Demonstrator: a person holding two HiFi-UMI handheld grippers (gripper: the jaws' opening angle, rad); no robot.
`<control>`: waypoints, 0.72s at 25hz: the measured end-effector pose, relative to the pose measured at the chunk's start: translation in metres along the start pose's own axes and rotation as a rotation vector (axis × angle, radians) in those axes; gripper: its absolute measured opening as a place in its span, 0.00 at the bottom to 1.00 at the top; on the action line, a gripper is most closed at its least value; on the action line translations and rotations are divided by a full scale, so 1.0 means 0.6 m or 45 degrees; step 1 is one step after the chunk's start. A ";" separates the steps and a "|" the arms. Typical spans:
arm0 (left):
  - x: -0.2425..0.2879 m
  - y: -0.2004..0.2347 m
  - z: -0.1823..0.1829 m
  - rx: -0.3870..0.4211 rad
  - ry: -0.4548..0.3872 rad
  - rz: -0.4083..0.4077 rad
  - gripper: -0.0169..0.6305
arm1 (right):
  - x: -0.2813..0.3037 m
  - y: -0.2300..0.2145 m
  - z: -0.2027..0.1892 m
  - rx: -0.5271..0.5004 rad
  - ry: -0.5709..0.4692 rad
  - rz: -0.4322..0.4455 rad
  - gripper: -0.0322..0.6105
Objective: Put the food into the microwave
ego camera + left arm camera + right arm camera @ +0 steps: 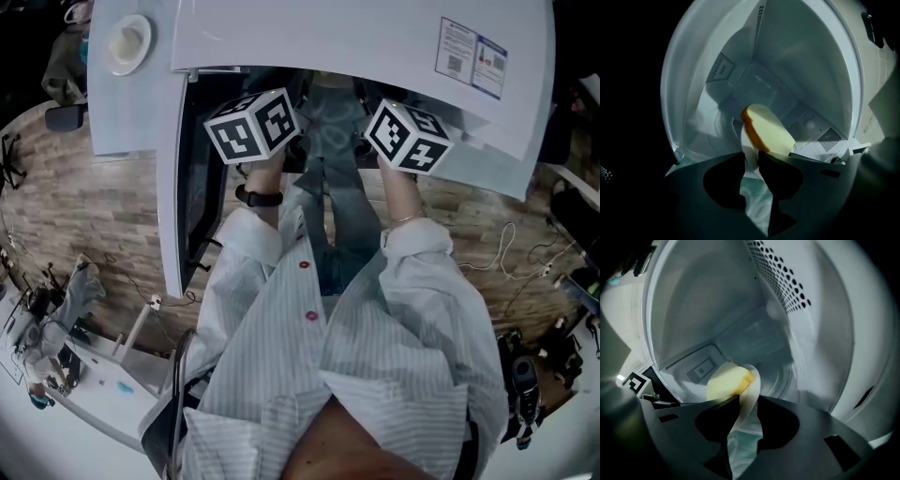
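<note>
A slice of bread [771, 133] lies on a white plate [748, 140] held inside the white microwave [328, 37] cavity. My left gripper [750, 157] is shut on the plate's near rim. From the other side, the bread [723, 383] and plate [752, 385] show again. My right gripper [749, 399] has the rim between its jaws, which stand a little apart from it. In the head view only the two marker cubes, left [251, 124] and right [408, 136], show at the microwave's mouth; the fingertips are hidden inside.
The microwave door [173, 206] stands open at the left, toward the person. A round white dish [128, 42] sits on the white top at the back left. Below are a wooden floor with cables [511, 253] and a white bench [94, 384] with small items.
</note>
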State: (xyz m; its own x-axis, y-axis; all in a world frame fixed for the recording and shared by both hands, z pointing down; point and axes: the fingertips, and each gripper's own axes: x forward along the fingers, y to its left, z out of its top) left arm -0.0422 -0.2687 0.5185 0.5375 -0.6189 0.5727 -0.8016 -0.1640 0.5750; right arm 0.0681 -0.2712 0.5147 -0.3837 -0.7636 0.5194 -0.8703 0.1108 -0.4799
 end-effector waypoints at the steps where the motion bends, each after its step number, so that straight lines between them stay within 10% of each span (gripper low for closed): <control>1: 0.001 0.001 0.003 -0.001 -0.005 0.003 0.16 | 0.003 0.001 0.002 -0.002 -0.001 -0.005 0.23; 18: 0.011 0.009 0.028 0.094 -0.053 0.041 0.18 | 0.024 -0.002 0.018 -0.124 -0.056 -0.093 0.28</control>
State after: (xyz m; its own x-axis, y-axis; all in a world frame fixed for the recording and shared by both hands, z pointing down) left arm -0.0476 -0.2866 0.5154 0.5010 -0.6562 0.5642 -0.8361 -0.1986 0.5114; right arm 0.0670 -0.2890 0.5148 -0.3065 -0.7986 0.5180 -0.9220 0.1139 -0.3701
